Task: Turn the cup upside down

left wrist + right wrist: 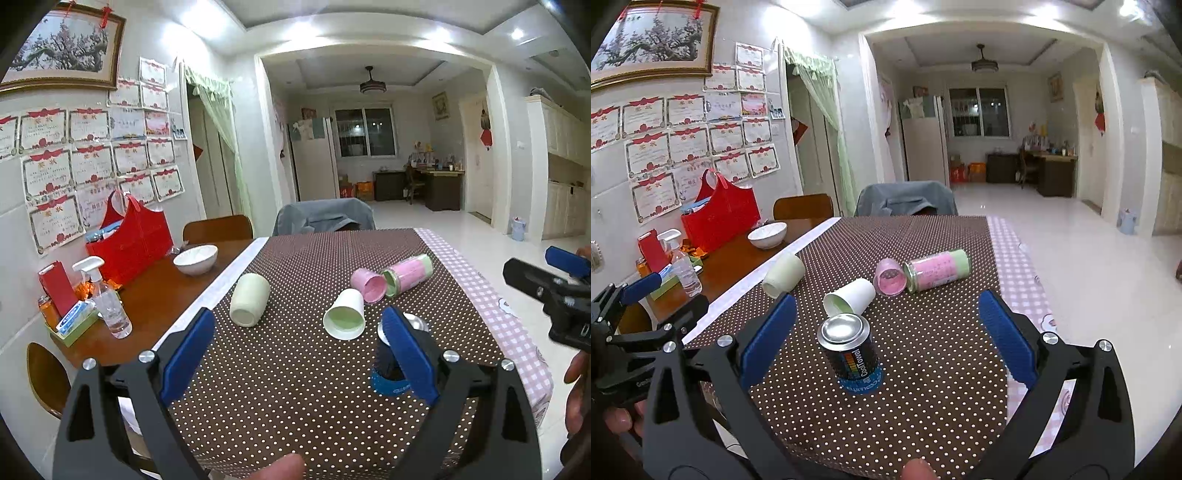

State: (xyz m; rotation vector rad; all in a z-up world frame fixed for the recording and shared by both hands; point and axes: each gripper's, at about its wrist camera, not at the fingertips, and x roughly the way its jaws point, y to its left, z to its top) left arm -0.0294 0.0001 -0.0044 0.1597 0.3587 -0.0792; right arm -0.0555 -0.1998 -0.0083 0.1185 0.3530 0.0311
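A dark can-shaped cup (851,352) with a blue band stands upside down on the dotted tablecloth (923,369), silver base up. It sits between and just ahead of my open right gripper (886,341). In the left wrist view the cup (388,354) is partly hidden behind the right finger of my open, empty left gripper (299,350). A white paper cup (345,314) (849,295), a pale green cup (249,299) (783,275) and a pink cup (369,284) (890,277) lie on their sides farther back.
A pink and green jar (938,271) lies beside the pink cup. On the bare wooden table at left stand a white bowl (195,258), a red bag (131,243) and a spray bottle (109,299). A chair with a grey jacket (325,218) stands at the far edge.
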